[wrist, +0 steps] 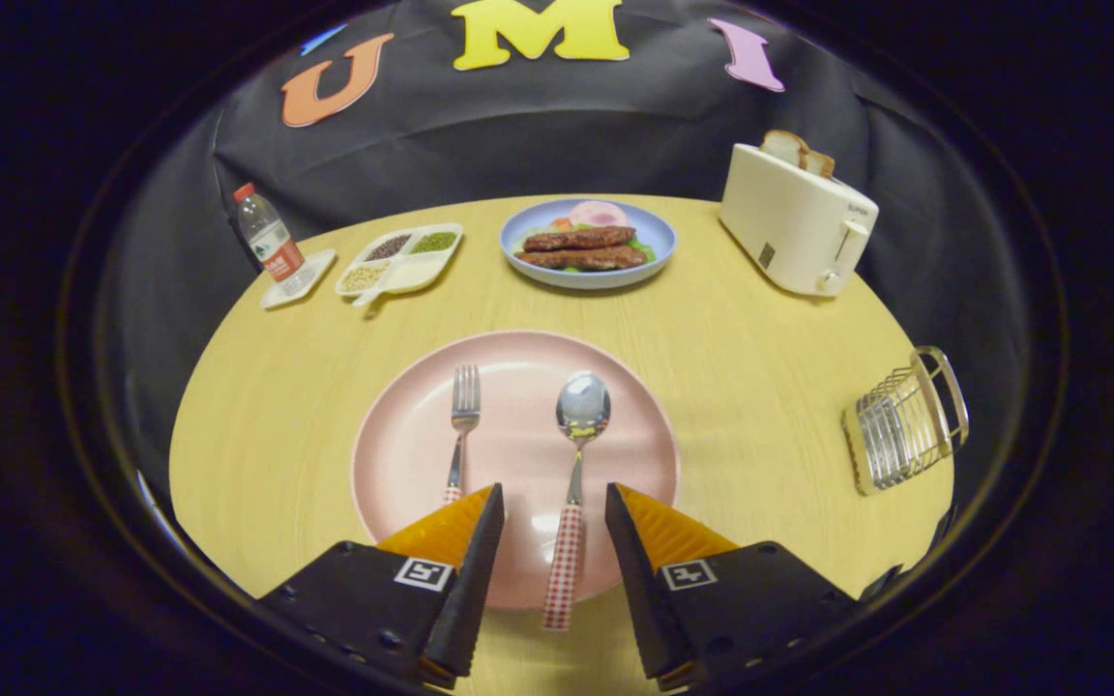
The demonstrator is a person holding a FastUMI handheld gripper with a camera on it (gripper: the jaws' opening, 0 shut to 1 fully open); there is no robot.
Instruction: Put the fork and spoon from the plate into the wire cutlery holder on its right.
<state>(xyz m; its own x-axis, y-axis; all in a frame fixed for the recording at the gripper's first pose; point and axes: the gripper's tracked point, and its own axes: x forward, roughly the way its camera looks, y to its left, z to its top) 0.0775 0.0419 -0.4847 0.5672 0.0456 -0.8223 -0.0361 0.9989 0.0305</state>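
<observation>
While poised above plate point(518, 387): gripper point(554, 503) jaws released, straddling spoon point(576, 454) handle, presumably for first pickup. Fork point(461, 425) left of spoon, on plate. Wire cutlery holder point(905, 420) right of plate, well apart, on surface point(760, 367).

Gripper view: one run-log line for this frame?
gripper: open, spoon handle between fingers, not gripped | fork: on plate, left of spoon | holder: right of plate, no cutlery seen inside

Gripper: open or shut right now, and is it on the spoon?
Open. The gripper has its fingers spread either side of the spoon handle, gaps showing on both sides; neither presses it.
</observation>
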